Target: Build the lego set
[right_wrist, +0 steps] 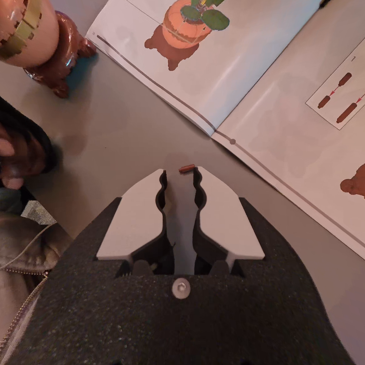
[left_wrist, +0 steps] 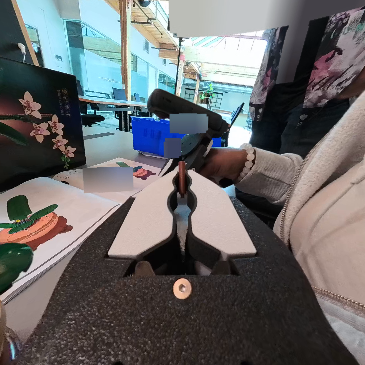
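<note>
Lying at right hand-held gripper point(right_wrist: 179, 171) tips, brown peg point(right_wrist: 186, 169)

A dark box point(left_wrist: 39, 118) with orchid pictures stands on the table, with a line of pale lettering and a row of small round emblems running down its face near the upper right corner. The open booklet point(right_wrist: 256, 158) has a tiny page number at one page's corner and a single small step number above a framed diagram point(right_wrist: 335, 98). The blue bin point(left_wrist: 150, 136) bears dark markings too blurred to read
</note>
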The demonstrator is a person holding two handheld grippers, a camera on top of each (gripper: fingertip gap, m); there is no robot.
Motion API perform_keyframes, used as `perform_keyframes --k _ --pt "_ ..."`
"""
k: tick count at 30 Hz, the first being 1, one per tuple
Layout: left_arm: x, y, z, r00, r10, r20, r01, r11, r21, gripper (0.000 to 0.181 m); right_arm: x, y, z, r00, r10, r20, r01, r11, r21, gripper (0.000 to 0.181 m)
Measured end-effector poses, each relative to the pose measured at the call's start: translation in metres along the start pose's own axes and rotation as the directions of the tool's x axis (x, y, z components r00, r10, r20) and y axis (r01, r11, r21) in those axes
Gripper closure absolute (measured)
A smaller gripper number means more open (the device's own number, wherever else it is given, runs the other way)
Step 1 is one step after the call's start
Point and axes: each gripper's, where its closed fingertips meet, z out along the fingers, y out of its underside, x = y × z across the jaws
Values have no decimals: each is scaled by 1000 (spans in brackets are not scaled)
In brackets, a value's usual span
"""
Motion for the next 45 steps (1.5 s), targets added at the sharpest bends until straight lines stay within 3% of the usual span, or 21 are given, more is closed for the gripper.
perform_keyframes --k 5,9,13,16,19,22,26,32,37,45 --pt "2 -1 -1 1000 -15 -19 15 1000 8 178 4 -5 9 999 -32 7 32 999 -35 170" --pt "2 0 1 1000 -12 -19 12 1000 -2 178 -5 -1 11 962 -251 112 260 963 -73 180" --pt "0 1 1 1000 -15 -5 15 1000 -12 178 -9 3 9 866 -450 218 471 881 -54 175" --pt "-1 2 2 1000 -1 8 1 1000 -26 178 -1 2 -1 820 -539 192 555 831 -39 161" --pt "-2 3 3 1000 6 14 -5 999 -33 178 11 -3 -27 831 -539 134 543 840 10 155" --pt "-2 4 3 1000 4 13 -3 999 -36 178 17 8 -40 850 -518 98 524 850 -45 159" --pt "-3 4 4 1000 -1 18 2 999 -44 178 3 12 -26 972 -213 100 224 968 -112 173" --pt "-3 4 3 1000 -13 3 13 999 -35 178 -1 14 -7 993 9 119 2 996 -92 165" --pt "-4 1 0 999 -32 -2 32 999 -9 178 -1 14 -5 997 -12 82 24 989 -144 162" --pt "-3 0 0 999 -31 -5 31 999 -6 178 -4 14 0 968 -250 -4 241 940 -240 169"
